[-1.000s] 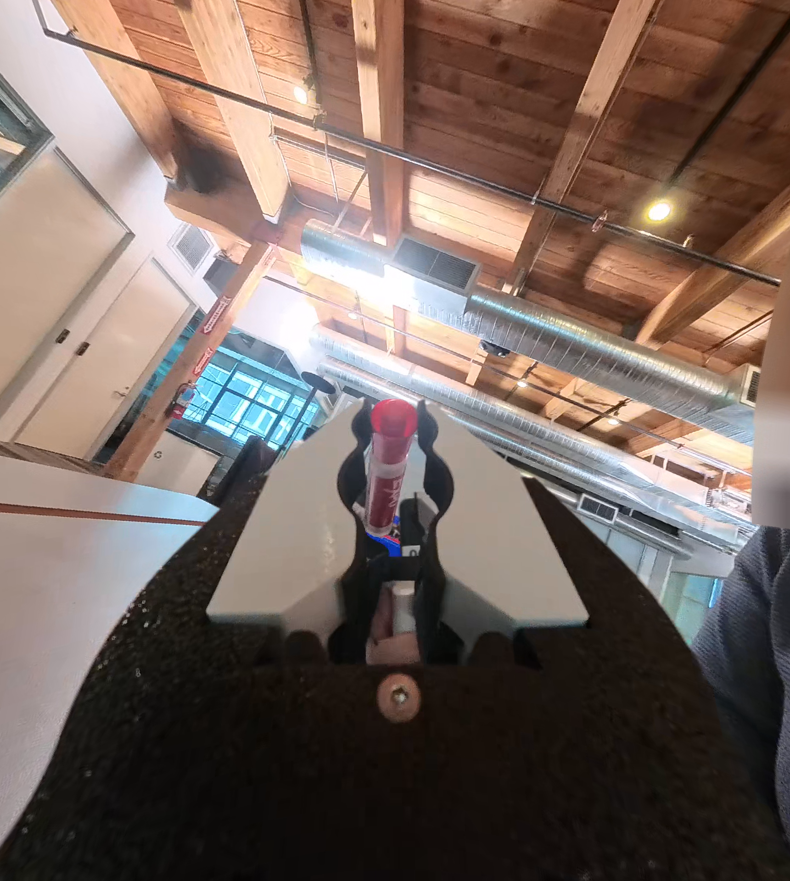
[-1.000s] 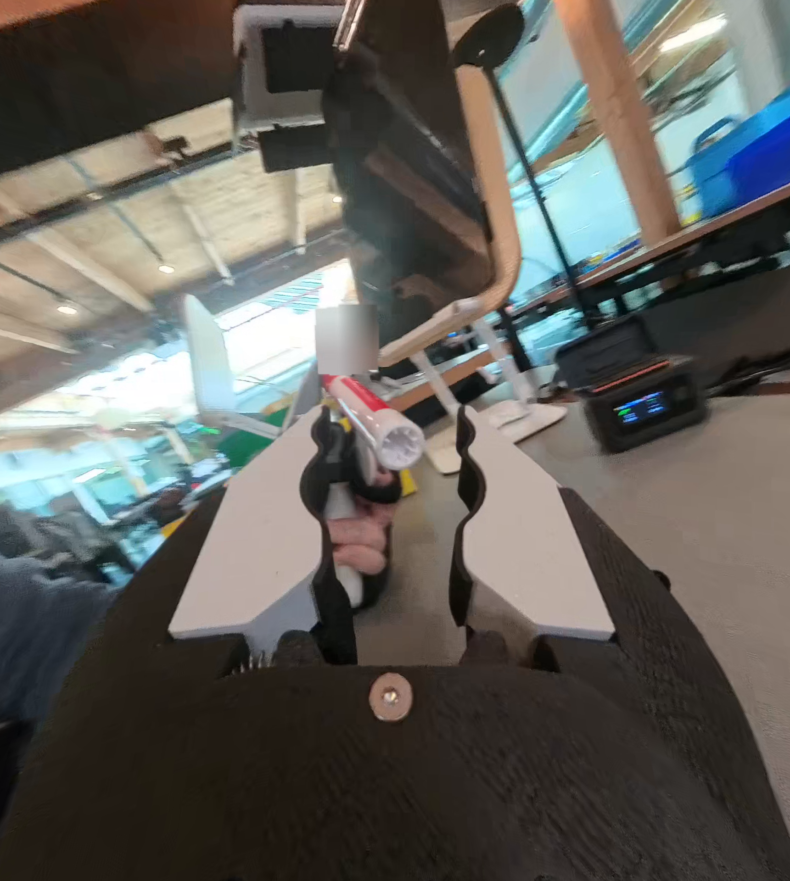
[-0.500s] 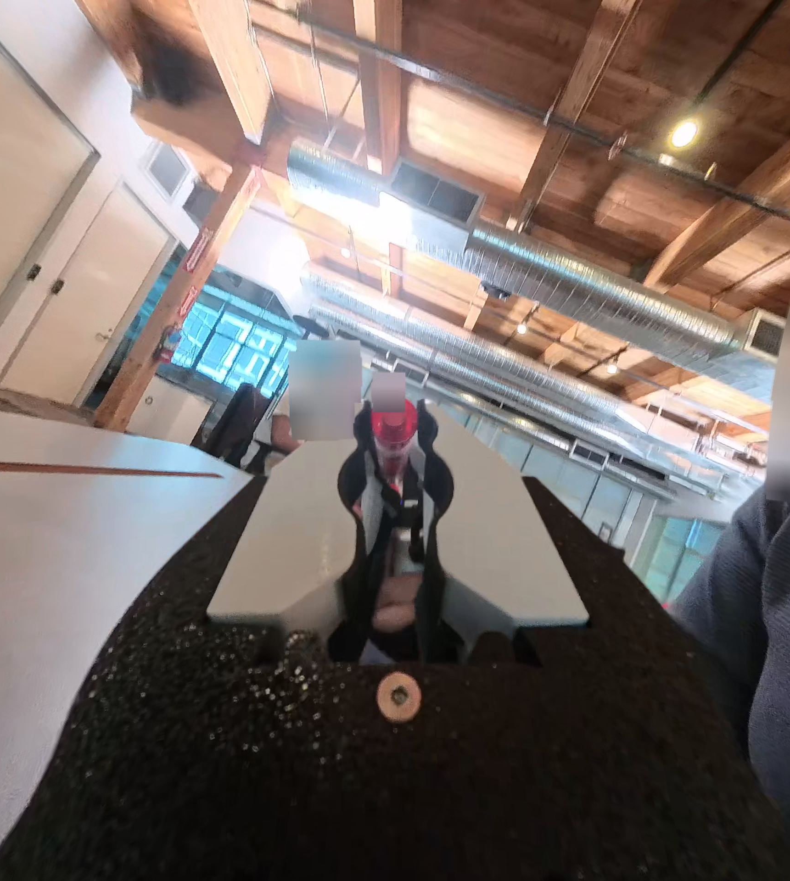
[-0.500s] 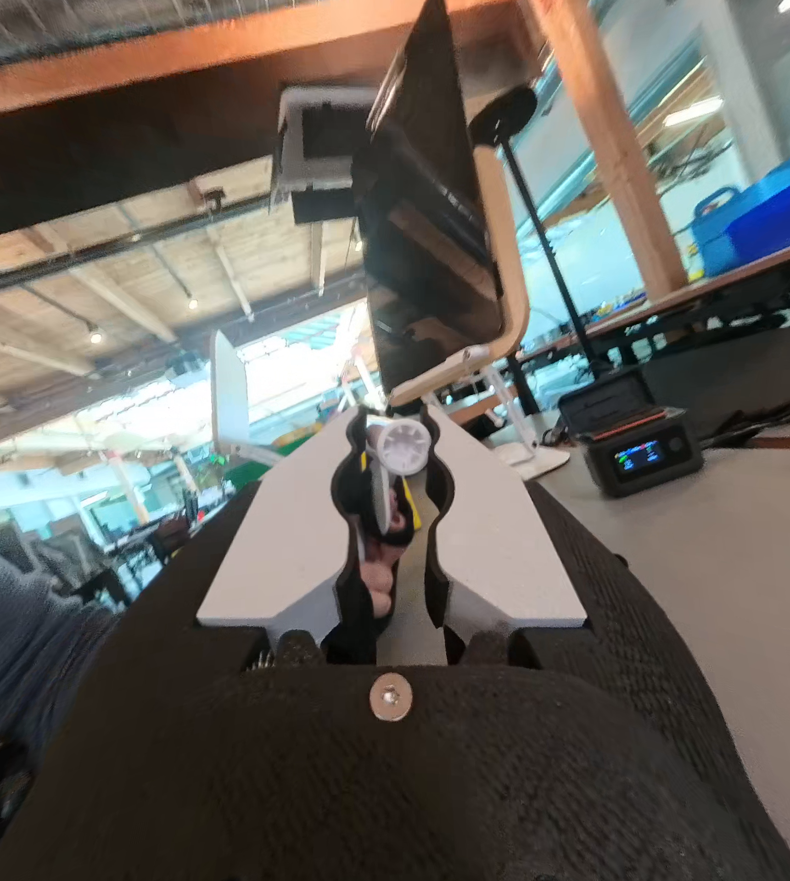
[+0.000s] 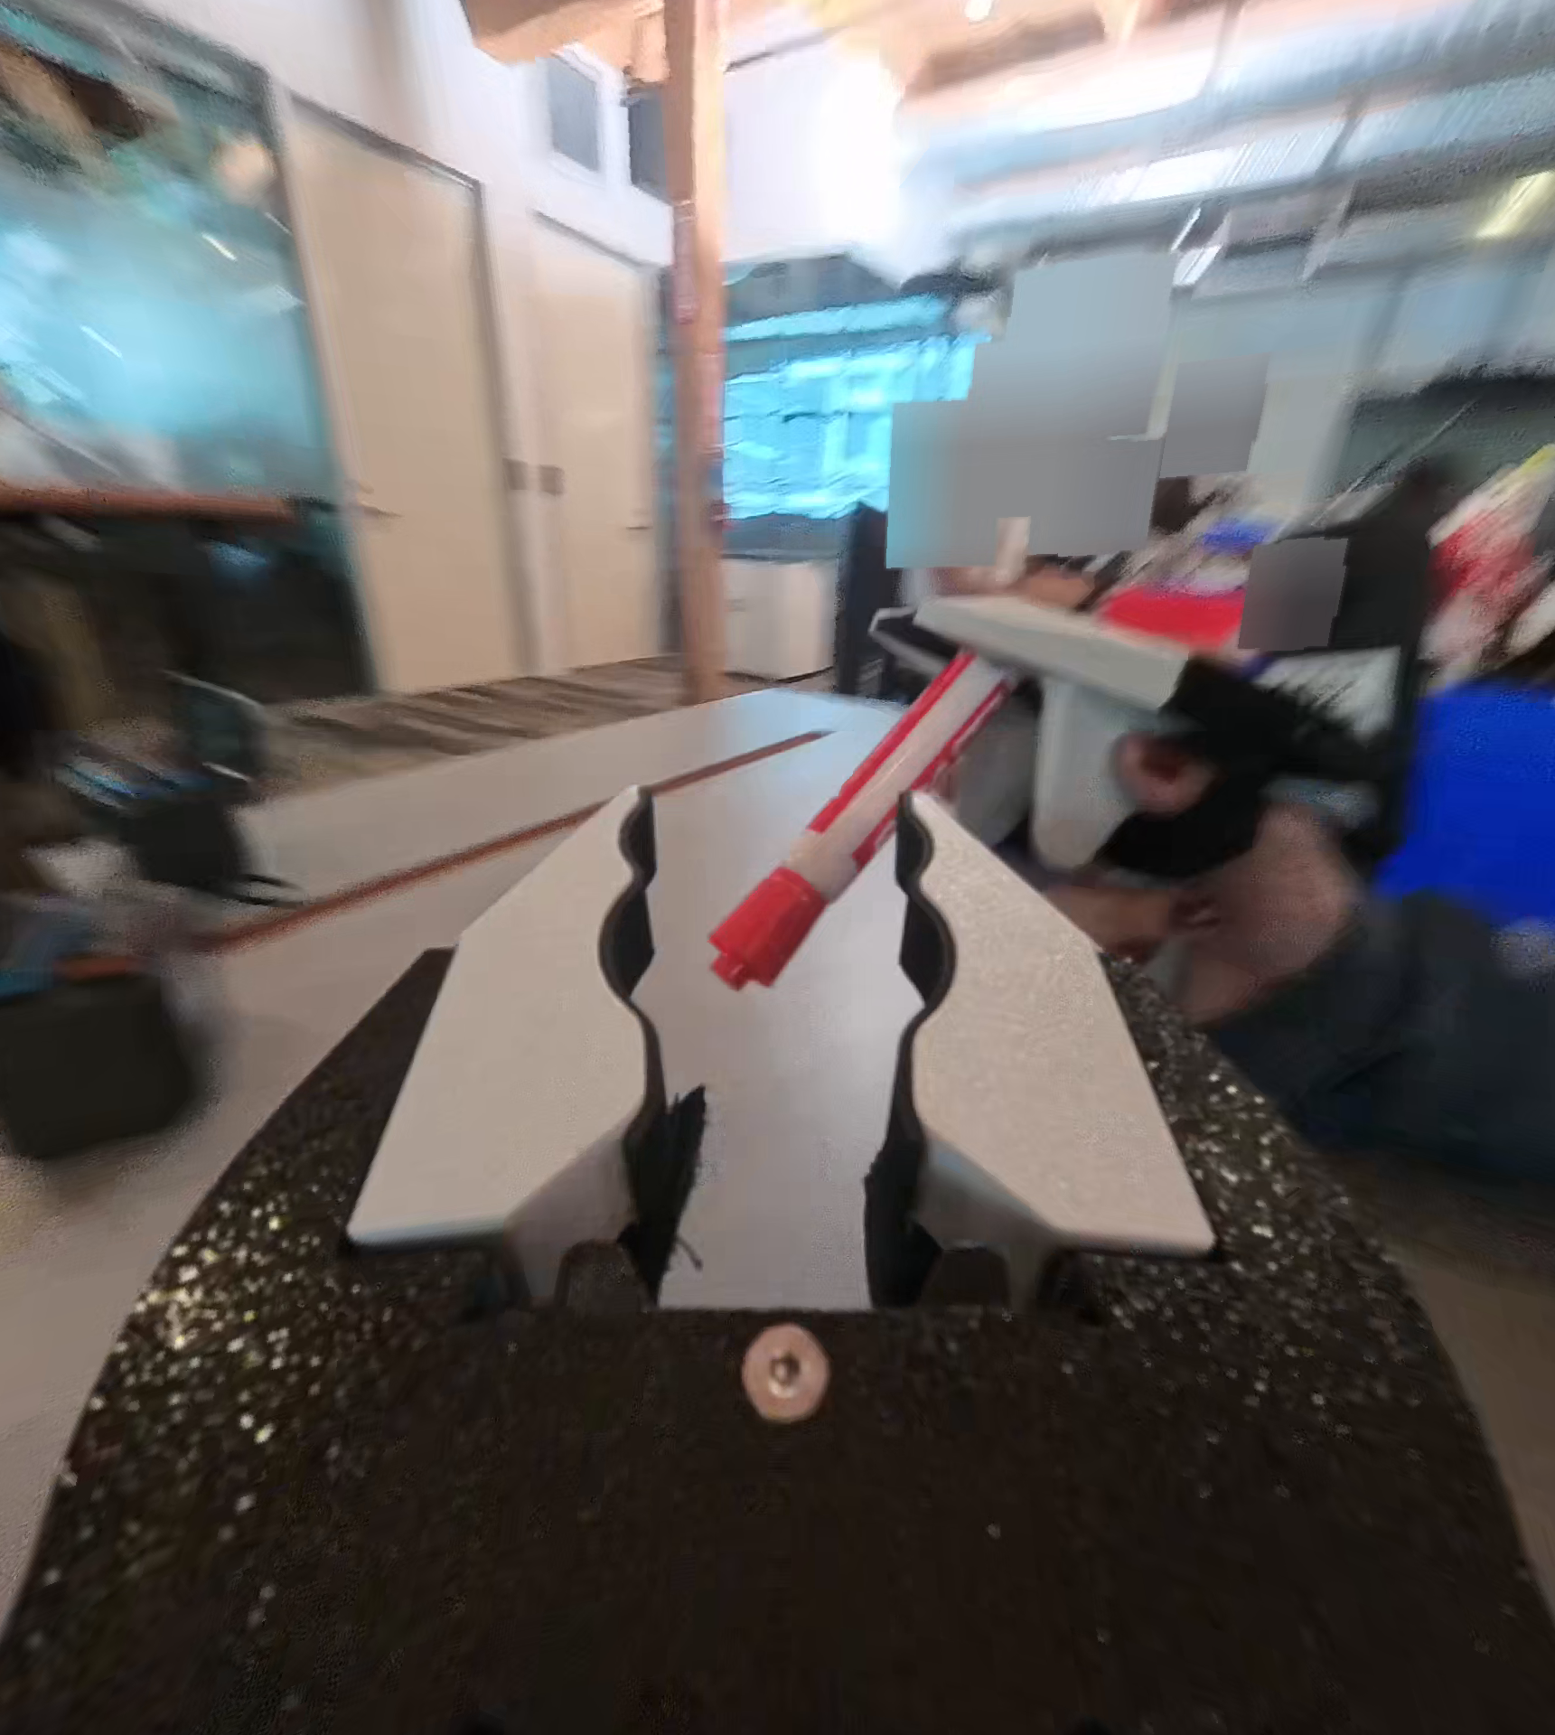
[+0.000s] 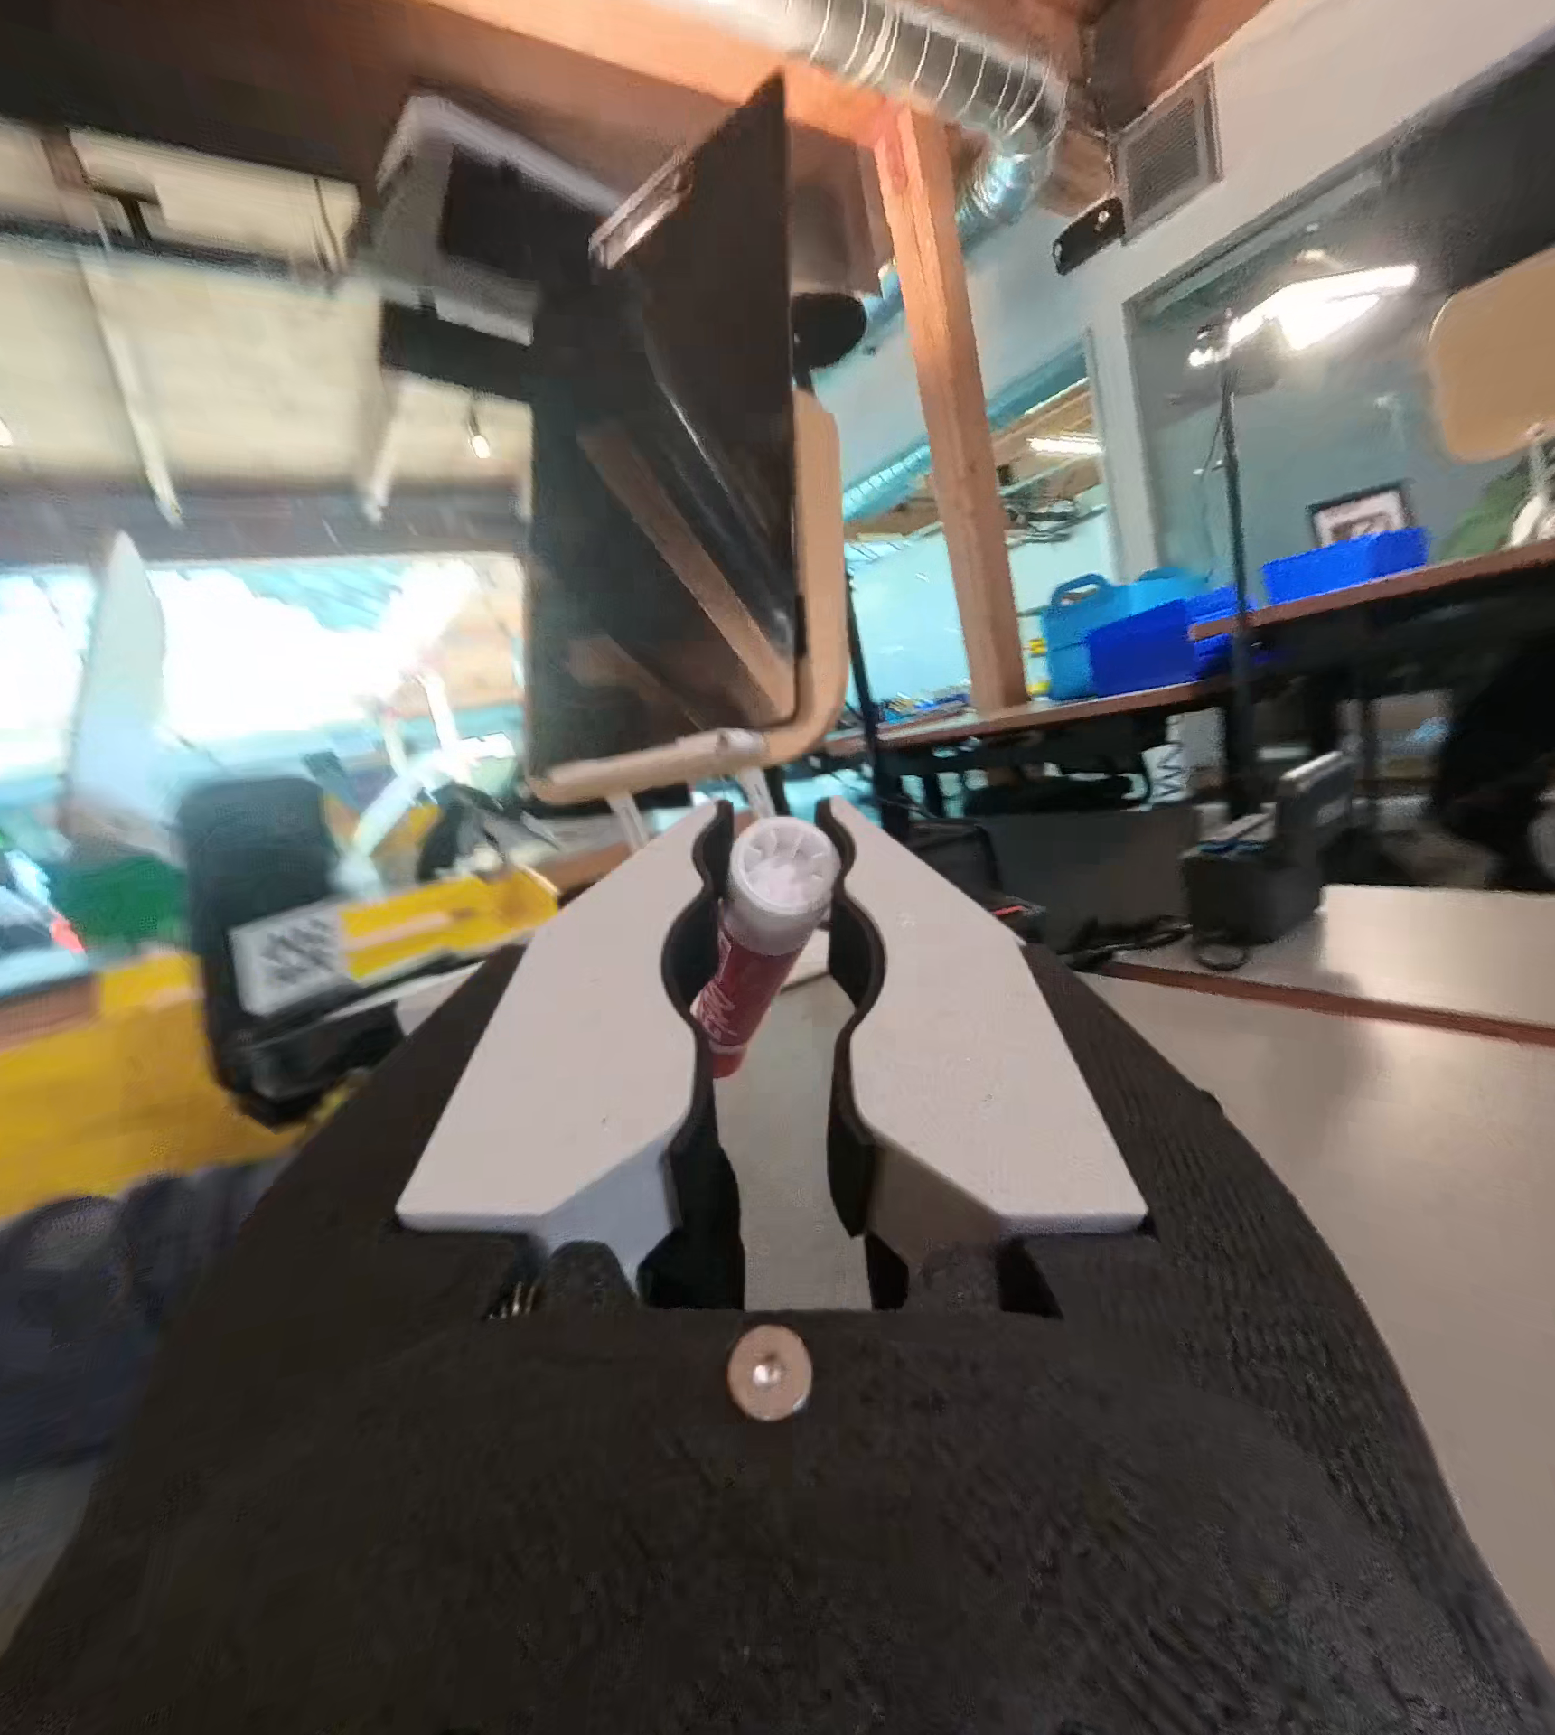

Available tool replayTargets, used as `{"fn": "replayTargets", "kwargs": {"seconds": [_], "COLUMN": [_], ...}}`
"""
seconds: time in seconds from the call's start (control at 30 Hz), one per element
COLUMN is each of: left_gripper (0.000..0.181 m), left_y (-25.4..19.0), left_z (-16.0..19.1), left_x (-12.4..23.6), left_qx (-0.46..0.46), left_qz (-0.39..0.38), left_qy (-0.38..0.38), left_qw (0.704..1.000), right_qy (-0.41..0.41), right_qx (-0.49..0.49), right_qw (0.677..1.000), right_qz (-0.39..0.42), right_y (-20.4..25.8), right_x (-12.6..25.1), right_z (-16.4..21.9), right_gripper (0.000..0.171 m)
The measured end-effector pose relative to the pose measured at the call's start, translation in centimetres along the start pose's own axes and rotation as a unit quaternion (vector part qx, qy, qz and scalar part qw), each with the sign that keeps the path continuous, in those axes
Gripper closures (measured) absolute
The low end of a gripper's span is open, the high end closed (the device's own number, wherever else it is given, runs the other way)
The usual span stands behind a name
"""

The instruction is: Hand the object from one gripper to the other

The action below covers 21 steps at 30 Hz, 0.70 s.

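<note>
Right wrist view, marker: the marker [image 6: 759, 939], red and white with a white ribbed end cap facing the camera, sits between the tips of the right hand-held gripper [image 6: 773, 850], slanting down and to the left behind them.
Right hand-held gripper: nearly closed, its wavy black pads pinching the marker just below the white end.
Left wrist view, marker: the same marker [image 5: 858, 826] hangs in the air, red cap pointing down and toward the camera, its upper end gripped by the right hand-held gripper [image 5: 1017, 657] at upper right.
Left hand-held gripper: the left hand-held gripper [image 5: 773, 826] stands wide open and holds nothing; the red cap shows in the gap between its tips without touching either one.
Hand: a hand [image 5: 1224, 873] shows below the right hand-held gripper, with a dark blue sleeve [image 5: 1412, 1014] beside it.
Bench: a pale grey bench [image 6: 1412, 1174] lies below both grippers, with a thin dark seam across it.
On the bench: a dark monitor [image 6: 670, 488] on a light stand rises behind the right gripper; a small black device [image 6: 1261, 873] sits to the right.
Background: blue bins [image 6: 1139, 638] rest on a farther table; much of the left wrist view is blurred.
</note>
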<state>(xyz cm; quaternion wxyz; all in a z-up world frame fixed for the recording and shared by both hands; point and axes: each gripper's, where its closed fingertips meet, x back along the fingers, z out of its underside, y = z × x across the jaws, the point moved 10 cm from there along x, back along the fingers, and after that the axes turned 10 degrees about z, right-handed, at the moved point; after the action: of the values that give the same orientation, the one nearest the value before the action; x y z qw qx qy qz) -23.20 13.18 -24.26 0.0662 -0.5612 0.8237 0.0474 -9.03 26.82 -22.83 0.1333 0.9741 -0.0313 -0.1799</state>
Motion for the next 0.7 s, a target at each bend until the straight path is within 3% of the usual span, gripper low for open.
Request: {"fn": "replayTargets", "kwargs": {"seconds": [0.07, 0.2, 0.3, 0.4, 0.5, 0.6, 0.7], "left_gripper": [0.133, 0.134, 0.162, 0.165, 0.165, 0.165, 0.165], "left_y": [-1.1, -3.0, -3.3, -2.7, -1.3, 0.5, 1.6], "left_z": [0.2, 0.8, 0.4, 0.2, -0.3, -0.6, -0.6], "left_x": [-0.2, -1.5, -1.1, -0.8, 0.1, 1.4, 2.3], "left_qx": [-0.124, -0.203, -0.200, -0.165, -0.064, 0.058, 0.120], "left_qz": [-0.030, -0.002, 0.024, 0.013, 0.040, 0.088, 0.107], "left_qy": [0.051, 0.109, 0.080, 0.066, -0.014, -0.114, -0.180], "left_qw": [0.991, 0.973, 0.976, 0.984, 0.997, 0.988, 0.970], "right_qy": [0.014, 0.036, 0.038, 0.020, 0.024, 0.057, 0.124], "right_qx": [0.074, 0.126, 0.135, 0.141, 0.113, 0.101, 0.109], "right_qw": [0.997, 0.990, 0.988, 0.988, 0.992, 0.991, 0.981], "right_qz": [0.002, -0.042, -0.064, -0.053, -0.059, -0.072, -0.101], "right_y": [1.1, 3.0, 3.7, 3.7, 3.2, 2.7, 2.8], "right_x": [-0.2, -0.7, -0.8, -0.8, -0.7, -0.8, -1.2], "right_z": [0.3, 1.2, 1.6, 1.4, 1.3, 1.7, 3.0], "right_gripper": [0.155, 0.155, 0.157, 0.138, 0.122, 0.119, 0.119]}}
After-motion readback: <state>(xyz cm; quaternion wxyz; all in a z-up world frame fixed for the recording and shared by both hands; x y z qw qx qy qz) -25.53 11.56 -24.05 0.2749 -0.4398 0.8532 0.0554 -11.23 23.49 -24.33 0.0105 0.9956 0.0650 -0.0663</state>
